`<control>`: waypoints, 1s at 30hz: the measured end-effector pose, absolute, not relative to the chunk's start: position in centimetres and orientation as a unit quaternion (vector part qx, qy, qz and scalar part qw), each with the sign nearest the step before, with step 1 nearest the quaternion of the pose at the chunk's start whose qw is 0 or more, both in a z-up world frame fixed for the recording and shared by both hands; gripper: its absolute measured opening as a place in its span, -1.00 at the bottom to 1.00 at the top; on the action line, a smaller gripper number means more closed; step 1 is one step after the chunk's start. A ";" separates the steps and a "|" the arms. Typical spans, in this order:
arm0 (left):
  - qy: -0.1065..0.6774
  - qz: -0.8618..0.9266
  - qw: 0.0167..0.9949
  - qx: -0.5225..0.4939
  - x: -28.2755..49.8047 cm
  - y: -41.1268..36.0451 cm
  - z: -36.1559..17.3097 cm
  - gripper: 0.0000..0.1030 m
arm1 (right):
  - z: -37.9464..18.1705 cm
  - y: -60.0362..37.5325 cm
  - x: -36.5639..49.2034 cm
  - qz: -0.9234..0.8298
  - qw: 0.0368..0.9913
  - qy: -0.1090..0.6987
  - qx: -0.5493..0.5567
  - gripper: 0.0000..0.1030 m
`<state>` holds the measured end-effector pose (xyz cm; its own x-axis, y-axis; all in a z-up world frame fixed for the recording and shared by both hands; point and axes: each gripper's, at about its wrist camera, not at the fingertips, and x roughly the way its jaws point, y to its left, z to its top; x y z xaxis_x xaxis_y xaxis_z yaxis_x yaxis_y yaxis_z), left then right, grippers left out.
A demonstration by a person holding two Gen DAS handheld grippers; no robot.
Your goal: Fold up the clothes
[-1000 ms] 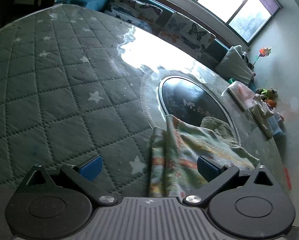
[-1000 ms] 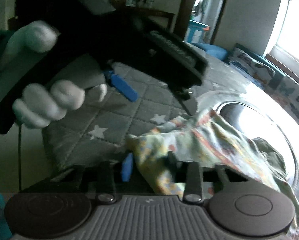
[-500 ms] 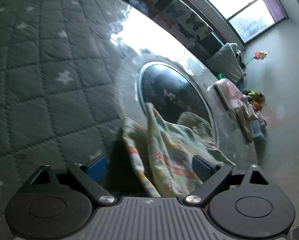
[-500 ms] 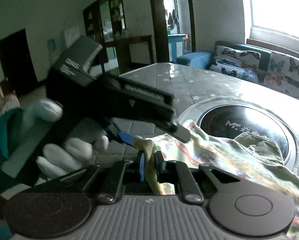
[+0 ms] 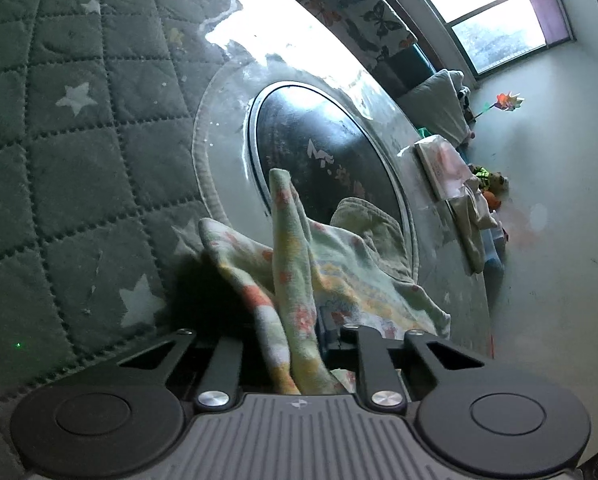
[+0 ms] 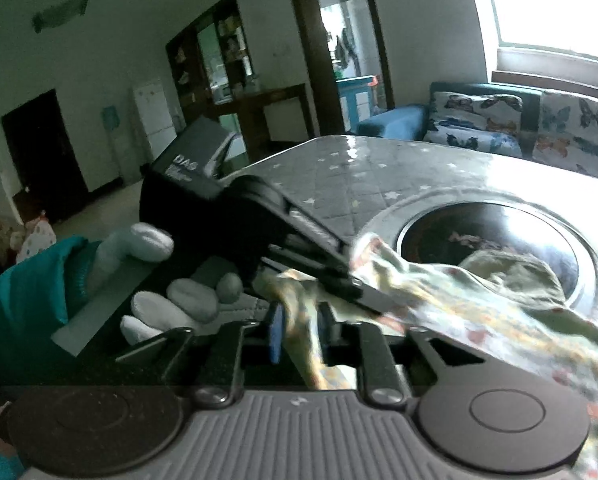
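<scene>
A pale green garment (image 5: 339,268) with orange and yellow print lies over the rim of the dark round glass inset (image 5: 323,140) of the table. My left gripper (image 5: 295,344) is shut on a bunched edge of the garment, which stands up in a fold between its jaws. My right gripper (image 6: 299,336) is shut on another edge of the same garment (image 6: 479,304). In the right wrist view the left gripper's black body (image 6: 259,232) and the gloved hand (image 6: 171,288) holding it sit just left of my fingers, lifted above the table.
A quilted grey cover with stars (image 5: 79,140) lies over the left of the table. Folded cloths (image 5: 471,216) and a packet (image 5: 439,160) sit at the table's far right edge. A butterfly-print sofa (image 6: 519,128) stands behind the table under the window.
My left gripper closed on the garment's edge and lifted it. My right gripper, shut on the cloth, rose with it; the two grippers now hold the edge side by side above the table.
</scene>
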<state>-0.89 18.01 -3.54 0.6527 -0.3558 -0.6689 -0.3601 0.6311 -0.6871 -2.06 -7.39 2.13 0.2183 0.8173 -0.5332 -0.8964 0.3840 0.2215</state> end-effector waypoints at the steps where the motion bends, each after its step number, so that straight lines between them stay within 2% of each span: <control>1: 0.417 0.001 0.802 -0.429 -0.9 18.0 -3.5 -0.66 | 2.1 -7.9 -1.8 0.548 0.780 0.297 -0.061 -0.53; 5: 0.415 -0.001 0.807 -0.420 -0.9 17.8 -3.5 -0.66 | 1.8 -11.7 0.1 0.493 0.812 0.309 -0.043 -0.46; 7: 0.413 -0.003 0.809 -0.418 -1.0 17.8 -3.6 -0.66 | 1.3 -14.4 2.2 0.433 0.841 0.323 -0.029 -0.31; 13: 0.415 -0.001 0.819 -0.397 -0.9 17.2 -3.2 -0.66 | -1.1 -20.1 8.6 0.284 0.891 0.353 -0.009 -0.30; 20: 0.419 0.003 0.827 -0.375 -0.6 16.7 -3.0 -0.66 | -3.9 -22.4 11.9 0.253 0.891 0.374 0.052 -0.26; 21: 0.419 0.004 0.829 -0.371 -0.6 16.6 -2.9 -0.66 | -3.9 -22.1 11.8 0.259 0.889 0.374 0.051 -0.27; 23: 0.420 0.005 0.833 -0.360 -0.5 16.4 -2.8 -0.66 | -3.9 -21.5 11.5 0.272 0.885 0.375 0.046 -0.49; 24: 0.421 0.006 0.835 -0.354 -0.4 16.2 -2.7 -0.66 | -3.9 -21.2 11.3 0.278 0.883 0.375 0.043 -0.71; 30: 0.411 -0.001 0.850 -0.329 -0.2 15.6 -1.2 -0.73 | -2.0 -21.4 9.4 0.287 0.888 0.355 0.058 -0.81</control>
<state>-0.16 15.58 -1.19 0.6616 -0.2720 -0.6988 -0.2687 0.7841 -0.5595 9.44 -21.39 -2.01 0.5828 0.5510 -0.5972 -0.4682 0.8284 0.3074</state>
